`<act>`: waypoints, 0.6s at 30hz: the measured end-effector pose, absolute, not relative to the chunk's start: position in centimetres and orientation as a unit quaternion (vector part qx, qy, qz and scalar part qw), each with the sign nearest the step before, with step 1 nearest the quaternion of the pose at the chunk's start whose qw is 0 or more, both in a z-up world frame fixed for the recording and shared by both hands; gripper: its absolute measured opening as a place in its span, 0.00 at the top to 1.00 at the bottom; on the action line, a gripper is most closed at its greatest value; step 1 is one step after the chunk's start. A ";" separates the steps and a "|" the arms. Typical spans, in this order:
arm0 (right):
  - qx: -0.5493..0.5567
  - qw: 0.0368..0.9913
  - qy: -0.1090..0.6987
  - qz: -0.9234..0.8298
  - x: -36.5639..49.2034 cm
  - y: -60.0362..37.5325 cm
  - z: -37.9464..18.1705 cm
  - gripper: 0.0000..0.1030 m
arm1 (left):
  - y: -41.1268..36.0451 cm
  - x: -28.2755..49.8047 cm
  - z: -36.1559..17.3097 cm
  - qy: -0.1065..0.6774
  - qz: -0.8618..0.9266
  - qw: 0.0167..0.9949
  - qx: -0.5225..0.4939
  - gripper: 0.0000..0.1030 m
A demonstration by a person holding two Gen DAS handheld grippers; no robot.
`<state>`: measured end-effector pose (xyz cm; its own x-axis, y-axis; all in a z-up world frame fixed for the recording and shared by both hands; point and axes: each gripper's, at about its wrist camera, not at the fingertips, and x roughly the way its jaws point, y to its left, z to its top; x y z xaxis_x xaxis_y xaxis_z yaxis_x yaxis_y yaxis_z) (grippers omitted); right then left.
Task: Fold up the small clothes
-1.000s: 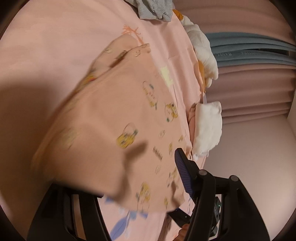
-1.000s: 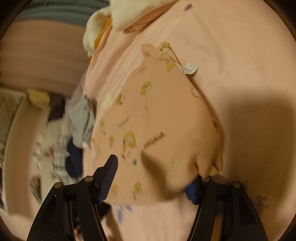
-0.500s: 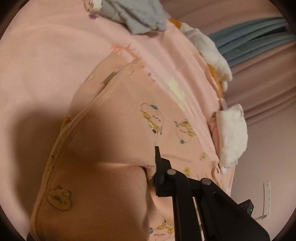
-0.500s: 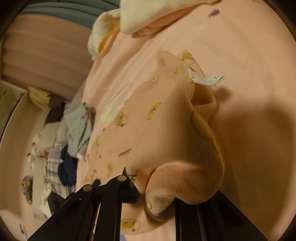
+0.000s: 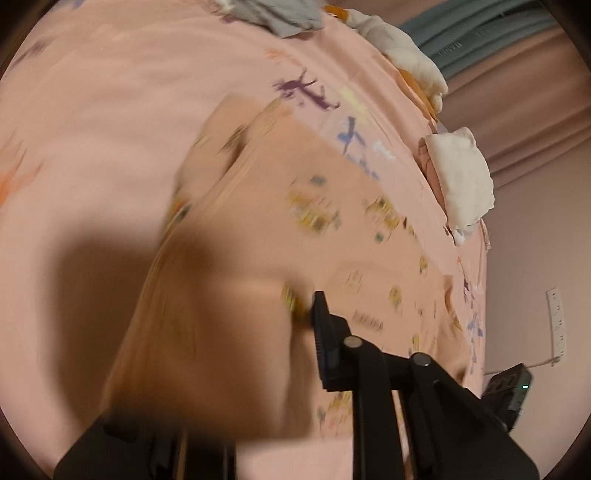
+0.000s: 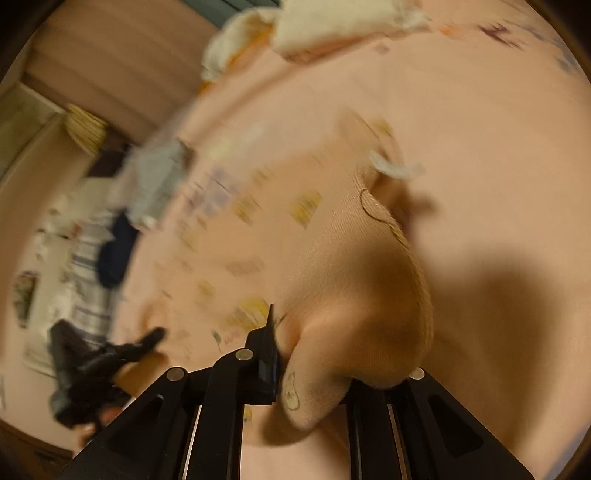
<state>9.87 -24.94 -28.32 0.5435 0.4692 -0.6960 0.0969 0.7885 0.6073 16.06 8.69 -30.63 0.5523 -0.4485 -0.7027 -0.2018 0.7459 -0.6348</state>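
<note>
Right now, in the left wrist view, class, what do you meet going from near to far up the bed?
Black left gripper → peach printed garment → purple figure print on the pink sheet → crumpled grey cloth.

Both black two-finger grippers clamped on peach printed fabric.
Left black two-finger gripper [image 5: 295,325] angled down, jaws just eased slightly wider, cloth bunched between them; right black two-finger gripper [image 6: 314,373] angled down, jaws pinched tight on a fabric fold.

the garment [image 5: 258,258] lies on the bed sheet [image 5: 92,129] ahead of the left gripper [image 5: 258,354] (folded clothes [image 5: 461,184] far right).
</note>
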 end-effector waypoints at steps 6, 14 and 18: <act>0.308 0.830 0.457 0.088 6.9 -26.2 -28.3 0.92 | 9.7 12.8 -31.5 0.449 -0.058 0.826 -0.337 0.93; 0.312 0.833 0.455 0.051 4.5 -27.6 -28.4 0.97 | 11.5 10.1 -31.1 0.443 -0.017 0.848 -0.289 0.93; 0.289 0.837 0.463 0.030 3.4 -28.1 -27.9 0.97 | 12.6 9.2 -30.5 0.449 -0.006 0.847 -0.285 0.92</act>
<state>3.44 -28.13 -27.90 0.5693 0.3184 -0.7580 0.2163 0.8315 0.5117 9.20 12.59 -30.48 0.5960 -0.2667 -0.7574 -0.2459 0.8373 -0.4883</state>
